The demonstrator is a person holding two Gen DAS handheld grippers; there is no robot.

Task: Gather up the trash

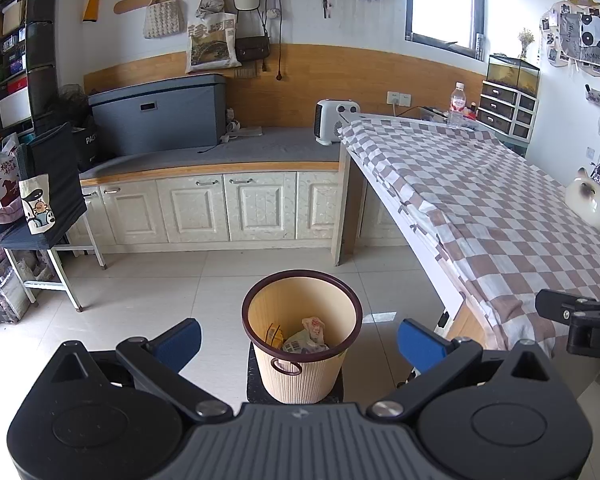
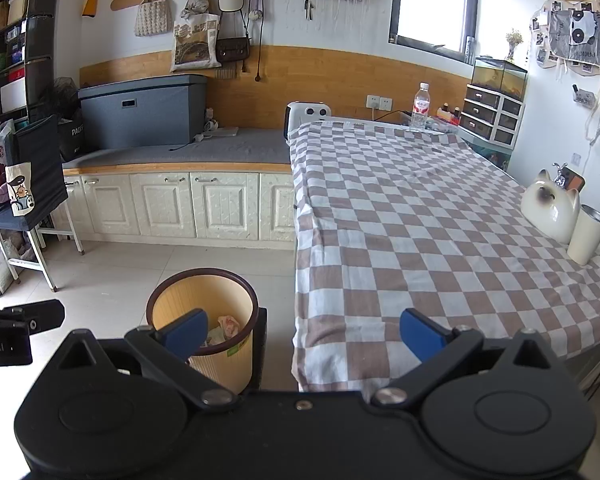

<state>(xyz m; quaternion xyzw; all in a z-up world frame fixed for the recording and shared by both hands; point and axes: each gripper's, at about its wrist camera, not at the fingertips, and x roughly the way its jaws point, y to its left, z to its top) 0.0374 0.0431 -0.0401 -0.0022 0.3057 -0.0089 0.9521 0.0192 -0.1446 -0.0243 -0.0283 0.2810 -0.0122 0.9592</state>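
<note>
Left tool (image 1: 299,340): blue fingers spread wide, nothing between them; hangs above the floor, aimed down at the wastebasket.

Right tool (image 2: 303,332): blue fingers spread wide, nothing held; its left finger lies over the basket's rim in view, its right finger over the checkered cloth.

Wastebasket (image 1: 302,372): tan, ribbed, dark brown rim, standing upright on a dark mat (image 1: 254,380) on the tiled floor (image 1: 148,300), just beside the near left edge of the counter.

Trash (image 1: 306,338): crumpled plastic wrappers and a yellow packet, lying at the bottom of the wastebasket; also seen from the right wrist (image 2: 225,330).

Counter (image 2: 420,232): long, draped in a brown-and-white checkered cloth that hangs over its left edge.

On the counter, right edge: white ceramic cat (image 2: 550,210), with a white cup (image 2: 586,234) just beside it on the near side.

On the counter, far end: clear water bottle (image 2: 420,106), upright.

Beyond the far left corner: white heater (image 1: 334,120), on the grey-topped cabinet bench (image 1: 220,152).
</note>
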